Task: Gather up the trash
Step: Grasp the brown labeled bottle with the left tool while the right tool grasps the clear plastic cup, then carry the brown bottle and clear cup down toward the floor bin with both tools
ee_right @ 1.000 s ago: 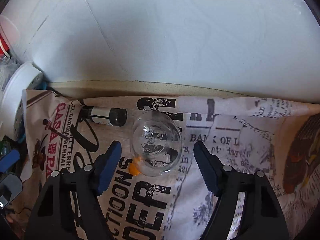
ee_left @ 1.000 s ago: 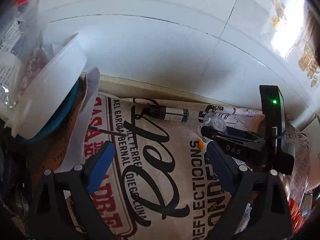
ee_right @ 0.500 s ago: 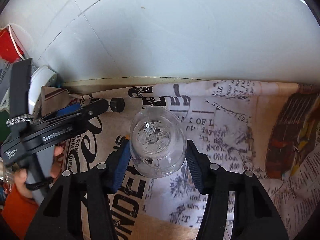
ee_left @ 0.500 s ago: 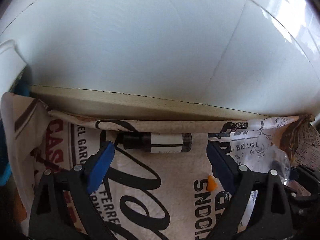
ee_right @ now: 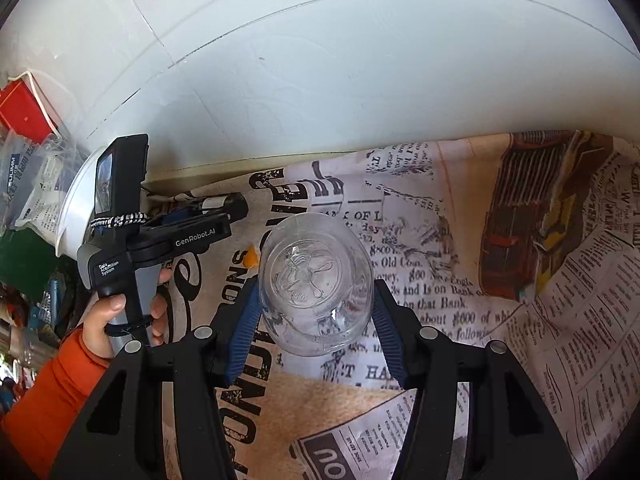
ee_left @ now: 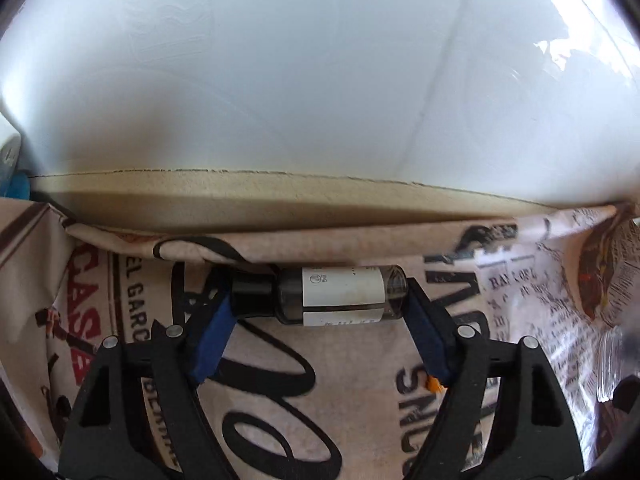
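Observation:
A small dark bottle (ee_left: 340, 294) with a white label and black cap lies on its side on the printed cloth, close to the wall. My left gripper (ee_left: 318, 300) spans it lengthwise. Its jaws are closing, and the blue pads (ee_left: 212, 336) touch the cap and the base. In the right wrist view a clear plastic bottle (ee_right: 316, 280), seen bottom-on, sits between the pads of my right gripper (ee_right: 316, 304). That gripper is shut on it and holds it above the cloth. A hand in an orange sleeve (ee_right: 108, 320) grips the left gripper's handle at the left.
The newspaper-print cloth (ee_right: 460, 280) covers the table up to a white tiled wall (ee_left: 320, 80). A small orange scrap (ee_right: 251, 258) lies on the cloth. At the left stand a white bowl (ee_right: 74, 208), plastic bags (ee_right: 32, 184) and a red box (ee_right: 24, 116).
My left gripper came forward and down to the small dark bottle, and its jaws narrowed onto the bottle's ends. My right gripper shut on the clear bottle and lifted it off the cloth.

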Action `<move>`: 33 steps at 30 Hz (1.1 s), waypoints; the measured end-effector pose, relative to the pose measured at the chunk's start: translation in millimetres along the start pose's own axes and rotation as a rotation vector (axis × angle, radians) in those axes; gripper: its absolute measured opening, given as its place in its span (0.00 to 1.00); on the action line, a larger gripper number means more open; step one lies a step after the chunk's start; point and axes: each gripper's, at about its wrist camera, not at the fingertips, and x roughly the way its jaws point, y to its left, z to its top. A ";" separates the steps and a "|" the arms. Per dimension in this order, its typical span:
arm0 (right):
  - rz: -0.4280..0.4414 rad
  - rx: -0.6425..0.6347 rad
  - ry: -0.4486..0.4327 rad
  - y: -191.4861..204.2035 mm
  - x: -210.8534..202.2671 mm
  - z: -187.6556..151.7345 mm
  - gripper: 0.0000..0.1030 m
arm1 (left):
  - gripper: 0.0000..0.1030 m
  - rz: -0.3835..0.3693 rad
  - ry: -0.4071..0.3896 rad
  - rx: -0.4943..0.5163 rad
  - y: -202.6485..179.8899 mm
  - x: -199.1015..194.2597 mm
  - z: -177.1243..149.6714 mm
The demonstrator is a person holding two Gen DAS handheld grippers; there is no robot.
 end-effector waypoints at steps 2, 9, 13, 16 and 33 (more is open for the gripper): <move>0.002 0.014 -0.004 -1.1 -7.7 -2.9 0.50 | 0.77 0.003 0.001 0.008 -4.8 -9.7 -5.3; 0.010 0.006 -0.054 0.8 -47.6 -20.6 0.50 | 0.77 -0.001 -0.054 0.071 -47.4 -85.5 -25.9; 0.028 -0.006 -0.080 -3.0 -83.9 -29.9 0.50 | 0.77 -0.009 -0.116 0.064 -74.4 -149.8 -39.2; 0.048 -0.039 -0.108 -3.5 -115.3 -39.3 0.50 | 0.77 0.000 -0.169 0.046 -94.4 -202.3 -58.8; 0.109 -0.160 -0.240 29.1 -252.7 -128.0 0.50 | 0.77 0.012 -0.322 0.022 -137.2 -396.0 -189.3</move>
